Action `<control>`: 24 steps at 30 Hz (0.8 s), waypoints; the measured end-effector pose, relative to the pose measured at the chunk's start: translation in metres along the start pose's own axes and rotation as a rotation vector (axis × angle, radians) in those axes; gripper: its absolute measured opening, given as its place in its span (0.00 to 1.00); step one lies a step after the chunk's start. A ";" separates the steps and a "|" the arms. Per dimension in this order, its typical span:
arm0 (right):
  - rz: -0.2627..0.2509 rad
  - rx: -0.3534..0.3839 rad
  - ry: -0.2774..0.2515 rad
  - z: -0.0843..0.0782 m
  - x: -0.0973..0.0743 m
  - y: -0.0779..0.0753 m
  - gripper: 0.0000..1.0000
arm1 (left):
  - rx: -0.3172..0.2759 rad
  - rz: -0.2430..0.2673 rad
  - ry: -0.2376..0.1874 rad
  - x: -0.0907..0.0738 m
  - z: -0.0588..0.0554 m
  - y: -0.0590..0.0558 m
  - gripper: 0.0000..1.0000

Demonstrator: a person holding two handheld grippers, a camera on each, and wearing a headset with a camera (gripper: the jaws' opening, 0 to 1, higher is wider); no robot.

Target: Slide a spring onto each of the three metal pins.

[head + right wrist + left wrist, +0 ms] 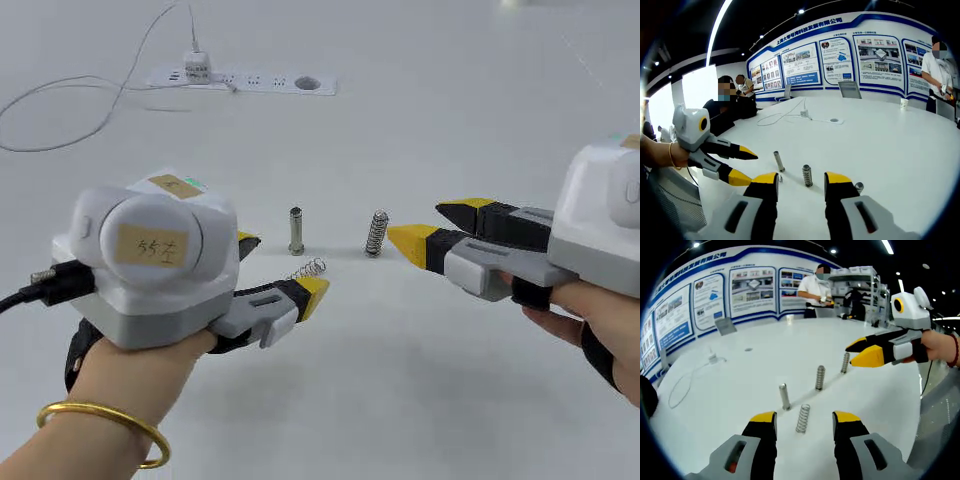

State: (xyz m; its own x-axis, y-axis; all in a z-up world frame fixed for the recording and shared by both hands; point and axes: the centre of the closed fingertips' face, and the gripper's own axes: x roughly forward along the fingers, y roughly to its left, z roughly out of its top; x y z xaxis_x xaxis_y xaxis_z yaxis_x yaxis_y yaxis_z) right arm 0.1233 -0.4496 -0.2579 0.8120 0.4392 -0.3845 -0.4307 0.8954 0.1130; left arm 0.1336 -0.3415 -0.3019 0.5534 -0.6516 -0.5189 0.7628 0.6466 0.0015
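Straddling loose silvery coil spring (802, 418) with left gripper (805, 416) fingers spread — bound for bare steel pin (784, 396); right gripper (801, 177) fingers spread too — waiting.

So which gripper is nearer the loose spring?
Left. The spring lies between the open jaws of the left gripper; the right gripper is farther off, beside a sprung pin.
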 end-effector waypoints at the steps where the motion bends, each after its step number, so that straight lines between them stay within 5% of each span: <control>1: 0.001 0.003 0.002 -0.001 -0.001 0.000 0.38 | 0.012 -0.004 0.008 0.001 -0.001 0.000 0.45; 10: 0.002 0.000 0.034 -0.012 -0.015 -0.004 0.41 | 0.094 -0.043 0.055 0.012 -0.011 0.001 0.31; 24: -0.008 0.020 0.041 -0.021 -0.020 0.005 0.45 | 0.125 -0.078 0.130 0.029 -0.032 0.004 0.21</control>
State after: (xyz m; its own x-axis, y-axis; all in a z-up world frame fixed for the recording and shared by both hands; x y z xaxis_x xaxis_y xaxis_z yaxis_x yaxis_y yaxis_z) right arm 0.0969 -0.4557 -0.2692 0.7982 0.4291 -0.4229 -0.4163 0.9002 0.1277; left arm 0.1416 -0.3449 -0.3442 0.4492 -0.6356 -0.6278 0.8418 0.5366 0.0590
